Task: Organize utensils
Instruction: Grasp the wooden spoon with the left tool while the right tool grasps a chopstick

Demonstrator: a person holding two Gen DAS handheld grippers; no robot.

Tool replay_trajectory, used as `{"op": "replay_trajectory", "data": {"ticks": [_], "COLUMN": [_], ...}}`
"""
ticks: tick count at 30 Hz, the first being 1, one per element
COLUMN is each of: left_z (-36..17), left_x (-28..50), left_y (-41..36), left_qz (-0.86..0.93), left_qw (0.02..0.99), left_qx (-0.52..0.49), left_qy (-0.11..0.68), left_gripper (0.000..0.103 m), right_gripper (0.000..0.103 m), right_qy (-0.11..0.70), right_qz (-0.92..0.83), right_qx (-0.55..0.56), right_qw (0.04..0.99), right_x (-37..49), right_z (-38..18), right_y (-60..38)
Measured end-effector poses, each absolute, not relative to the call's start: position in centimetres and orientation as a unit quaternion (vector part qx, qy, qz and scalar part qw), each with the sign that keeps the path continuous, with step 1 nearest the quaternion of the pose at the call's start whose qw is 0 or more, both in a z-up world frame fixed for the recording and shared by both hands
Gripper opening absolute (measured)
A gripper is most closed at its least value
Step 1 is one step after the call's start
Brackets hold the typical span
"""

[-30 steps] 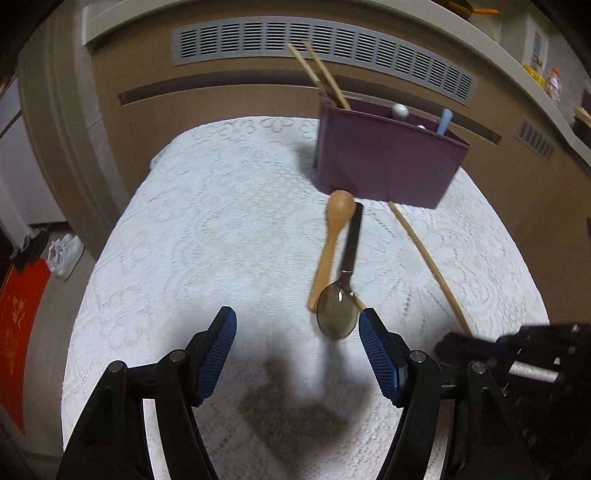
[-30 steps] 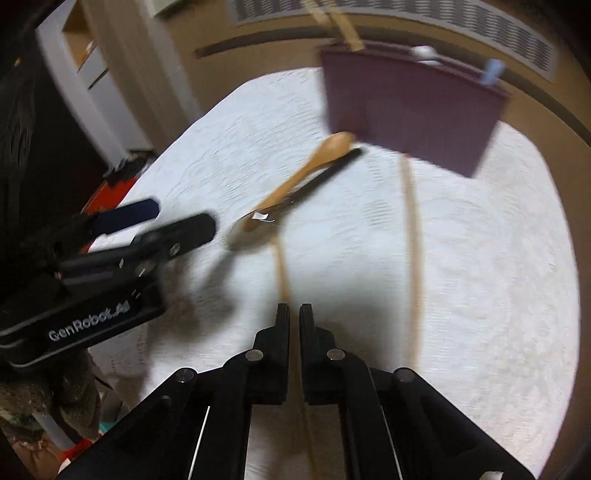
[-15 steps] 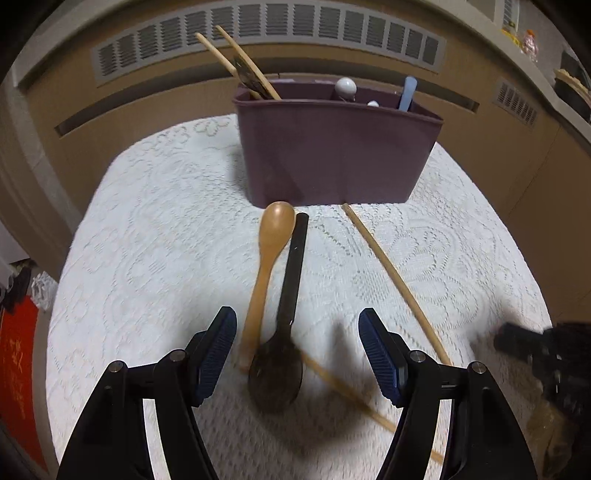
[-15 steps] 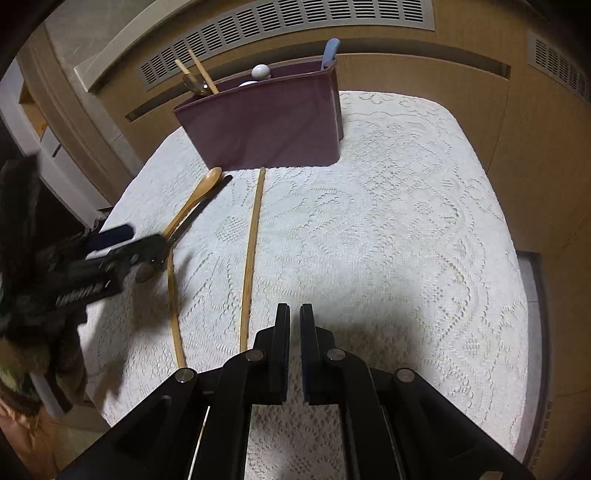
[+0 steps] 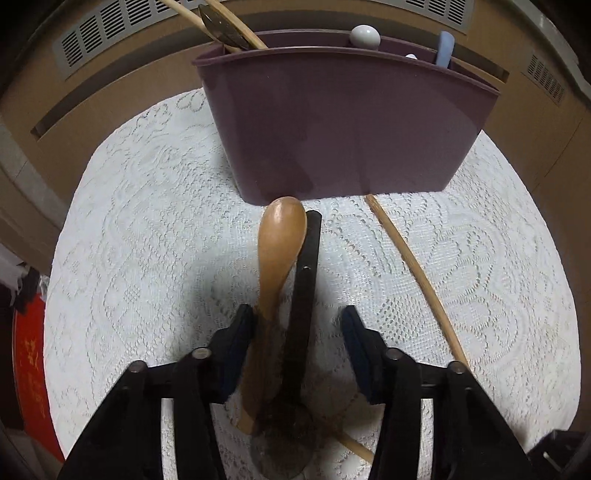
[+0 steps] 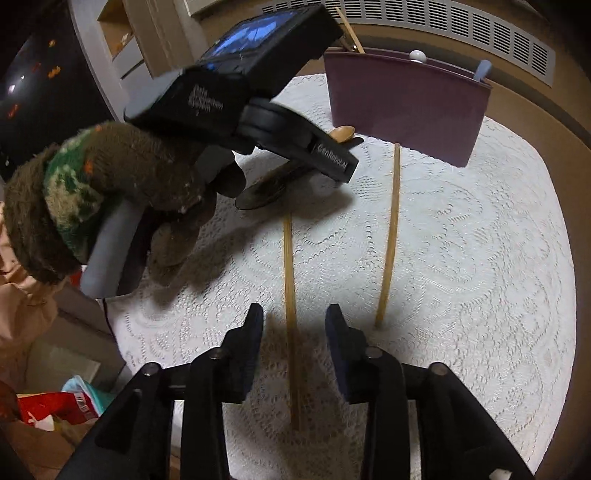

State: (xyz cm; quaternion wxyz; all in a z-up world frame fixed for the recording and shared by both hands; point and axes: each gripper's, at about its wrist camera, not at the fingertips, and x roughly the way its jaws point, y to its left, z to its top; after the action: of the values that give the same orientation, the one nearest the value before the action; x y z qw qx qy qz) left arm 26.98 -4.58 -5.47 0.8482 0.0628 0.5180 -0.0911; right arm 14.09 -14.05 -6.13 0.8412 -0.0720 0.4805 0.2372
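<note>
A small table covered with a white lace tablecloth [image 5: 147, 229] carries the utensils. At its far edge stands a purple plastic utensil holder [image 5: 343, 122], upright, with wooden chopsticks [image 5: 236, 22] and a metal spoon leaning out of its left compartment, and a white round-topped handle [image 5: 365, 36] and a pale blue handle [image 5: 444, 48] rising from the right side.

In front of the holder, a light brown wooden spoon [image 5: 280, 240] lies with its bowl just short of the holder's base, and a black-handled metal spoon [image 5: 306, 280] lies right beside it, its handle toward the holder and its bowl toward the near edge.

The left gripper [image 5: 297, 326] points down over both spoons, and its blue-padded jaws are closing with both handles between them; the left pad sits against the wooden spoon's handle, while a gap shows between the right pad and the black handle. A brown knitted glove [image 6: 122, 177] covers the hand holding it.

Two loose bamboo chopsticks lie toward the near edge: the left chopstick [image 6: 290, 295] and the right chopstick [image 6: 391, 236], well apart. The right gripper [image 6: 294, 319] hangs above the left chopstick's near end, its jaws opening with the stick between them, untouched by either pad.
</note>
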Motion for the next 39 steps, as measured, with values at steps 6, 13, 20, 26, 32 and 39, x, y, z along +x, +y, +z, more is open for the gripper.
{"op": "replay_trajectory", "data": {"ticks": [6,13,20,26,32,39], "left_z": [-5.1,-4.8,-3.4,-2.3,-2.8,-4.1], "left_x": [25.3,22.9,22.0,21.0,20.4,22.3], "left_y": [-4.1,-2.6,-1.3,-0.4,-1.6,-3.7], "left_qz": [-0.091,-0.102,-0.113,-0.117,-0.156,-0.135], "left_qw": [0.848,0.847,0.852,0.861,0.855,0.853], "left_qx": [0.062,0.026,-0.023,-0.033,0.01,0.043], "left_qy": [0.518,0.522,0.511,0.495,0.494,0.502], "left_gripper": [0.022,0.022,0.023,0.024,0.036,0.036], "right_gripper": [0.049,0.041,0.005,0.005,0.005,0.005], "right_qy": [0.474,0.471,0.481,0.486,0.485,0.482], "right_qz": [0.214,0.195,0.19,0.162,0.138,0.135], "right_qx": [-0.101,-0.111,-0.101,-0.042,0.024,0.056], "right_qw": [0.848,0.853,0.85,0.858,0.863,0.864], "right_x": [14.2,15.1,15.5,15.4,15.7,15.5], "right_z": [-7.3,-7.5,-7.1,-6.1,-5.3,-4.9], "right_y": [-13.4,-12.5,-13.6,-19.0,-23.6,-25.2]}}
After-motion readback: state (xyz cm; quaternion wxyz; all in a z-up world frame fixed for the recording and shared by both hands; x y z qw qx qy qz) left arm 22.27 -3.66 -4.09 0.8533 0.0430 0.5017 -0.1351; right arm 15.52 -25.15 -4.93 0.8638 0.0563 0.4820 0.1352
